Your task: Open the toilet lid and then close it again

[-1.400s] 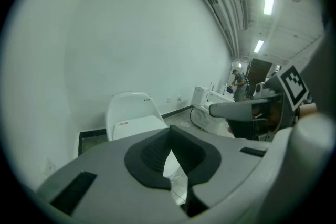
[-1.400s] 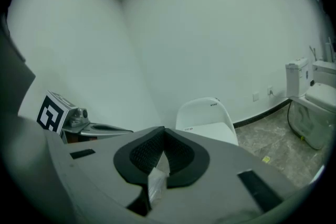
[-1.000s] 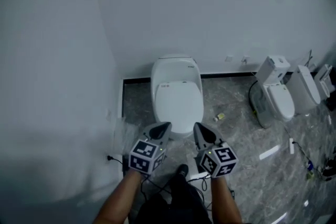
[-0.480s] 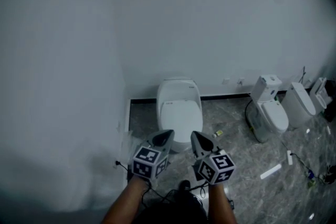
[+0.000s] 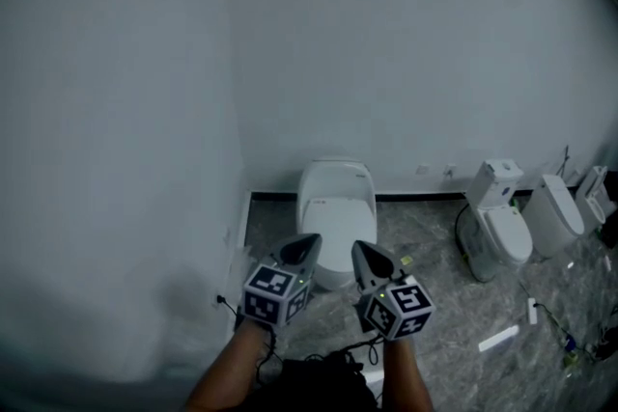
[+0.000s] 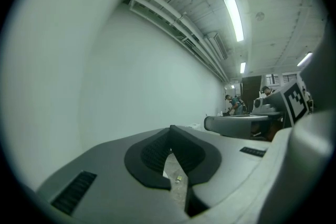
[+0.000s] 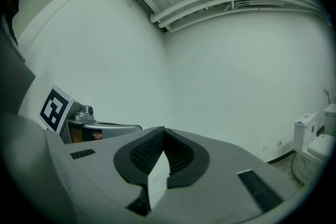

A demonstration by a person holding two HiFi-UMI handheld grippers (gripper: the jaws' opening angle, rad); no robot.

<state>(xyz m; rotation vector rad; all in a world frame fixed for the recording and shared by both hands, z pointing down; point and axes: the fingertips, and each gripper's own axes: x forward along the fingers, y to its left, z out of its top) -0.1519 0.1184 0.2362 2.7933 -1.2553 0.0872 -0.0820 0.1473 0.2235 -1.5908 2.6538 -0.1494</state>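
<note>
Both forearms come in from 6 o'clock. The left claw point(image 5: 301, 246) and the right claw point(image 5: 362, 254) ride side by side, each pressed together at the tips with nothing between the ribbed dark pads. They point level towards the wall and not down at the bowl. Each has a smooth grey plastic shell and a cube of square black-and-white markers.

The toilet point(image 5: 335, 174) stands at 12 o'clock from the claws, on the floor against the wall, near the corner. Its lid point(image 5: 336, 209) lies flat and shut, and neither claw touches it.

If the opening is still to come, which I cannot tell, the claws would need to drop and tip down to the lid's front edge. One closed tip could hook under the lip there. The lid should then swing up in an arc about the rear hinge, not be pushed straight back, and be lowered under control. The glossy surface will likely let a smooth tip slide, so the contact should stay under the edge.

The lid is a rounded oval of hard, shiny white. The floor point(image 5: 435, 304) is polished grey veined stone, and a thin dark cable point(image 5: 230, 304) lies at 9 o'clock. The wall point(image 5: 386, 43) is plain, matt and pale. At 2 o'clock stand two more white toilets point(image 5: 497, 227), well apart from this one.
</note>
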